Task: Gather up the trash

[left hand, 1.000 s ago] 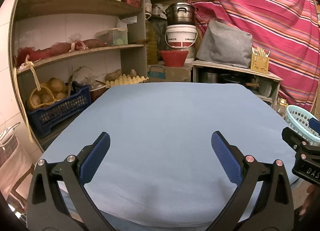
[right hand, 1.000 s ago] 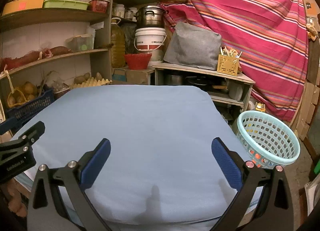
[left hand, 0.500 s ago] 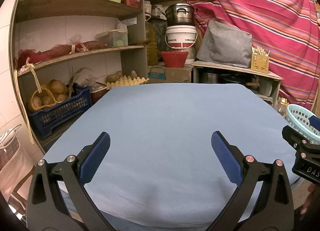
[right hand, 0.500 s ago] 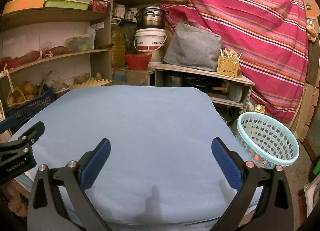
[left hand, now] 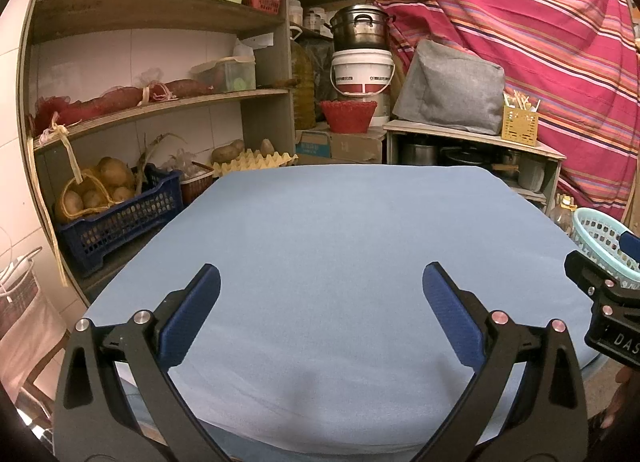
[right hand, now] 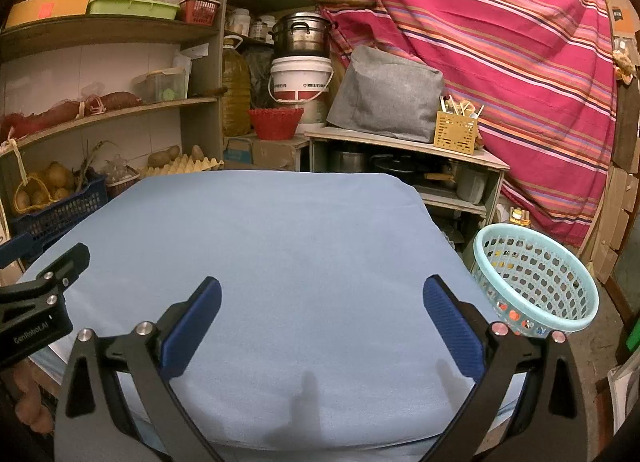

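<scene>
A pale turquoise perforated basket point(right hand: 536, 274) stands on the floor off the table's right edge, with small colourful bits showing through its holes; its rim point(left hand: 596, 234) shows at the far right of the left wrist view. The light blue cloth-covered table point(left hand: 340, 246) lies bare under both grippers; no loose trash shows on it. My left gripper point(left hand: 320, 310) hovers open over the near edge with nothing between its blue pads. My right gripper point(right hand: 320, 314) is likewise open and holds nothing. Each gripper's side shows in the other's view.
Wooden shelves point(left hand: 160, 102) on the left hold potatoes in a blue crate point(left hand: 116, 214), egg trays and tubs. Behind the table stand a white bucket point(left hand: 362, 74), a red bowl point(left hand: 348, 116), a grey cover point(left hand: 452, 90) on a low cabinet and a striped red curtain point(right hand: 500, 42).
Both grippers stay open and empty. The views have drifted very slightly, with the table edge shifting a little; nothing was taken hold of or let go.
</scene>
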A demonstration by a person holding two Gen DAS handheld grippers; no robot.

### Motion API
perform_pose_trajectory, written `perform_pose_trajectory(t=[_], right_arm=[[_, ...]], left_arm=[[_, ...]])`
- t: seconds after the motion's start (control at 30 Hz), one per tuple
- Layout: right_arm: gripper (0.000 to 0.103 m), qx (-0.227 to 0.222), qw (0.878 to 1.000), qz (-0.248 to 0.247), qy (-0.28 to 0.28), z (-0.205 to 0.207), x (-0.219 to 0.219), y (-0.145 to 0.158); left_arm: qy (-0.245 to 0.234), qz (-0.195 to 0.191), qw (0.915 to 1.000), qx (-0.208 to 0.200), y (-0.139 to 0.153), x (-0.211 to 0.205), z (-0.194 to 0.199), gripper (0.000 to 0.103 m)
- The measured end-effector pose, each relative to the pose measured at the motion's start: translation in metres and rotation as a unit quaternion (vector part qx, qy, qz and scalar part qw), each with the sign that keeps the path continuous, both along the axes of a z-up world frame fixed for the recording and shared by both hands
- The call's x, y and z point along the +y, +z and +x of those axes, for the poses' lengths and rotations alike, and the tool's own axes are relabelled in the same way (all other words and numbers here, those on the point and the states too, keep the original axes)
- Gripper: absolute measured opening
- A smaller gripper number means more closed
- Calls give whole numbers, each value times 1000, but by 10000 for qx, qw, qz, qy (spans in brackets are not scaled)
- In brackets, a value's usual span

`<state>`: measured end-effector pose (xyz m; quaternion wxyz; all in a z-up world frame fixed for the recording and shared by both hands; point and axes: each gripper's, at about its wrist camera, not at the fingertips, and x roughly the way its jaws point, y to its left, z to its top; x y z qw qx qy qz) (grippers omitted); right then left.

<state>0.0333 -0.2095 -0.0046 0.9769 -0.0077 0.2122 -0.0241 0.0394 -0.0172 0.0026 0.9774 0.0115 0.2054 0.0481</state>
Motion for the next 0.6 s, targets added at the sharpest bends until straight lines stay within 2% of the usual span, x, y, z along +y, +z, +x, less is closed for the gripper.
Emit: perform_pose_trajectory(t=[0.6], right_arm=[[98, -5, 10000, -18, 7, 0, -3, 0]], left_arm=[[-14, -4, 10000, 1, 0, 3, 1, 98]])
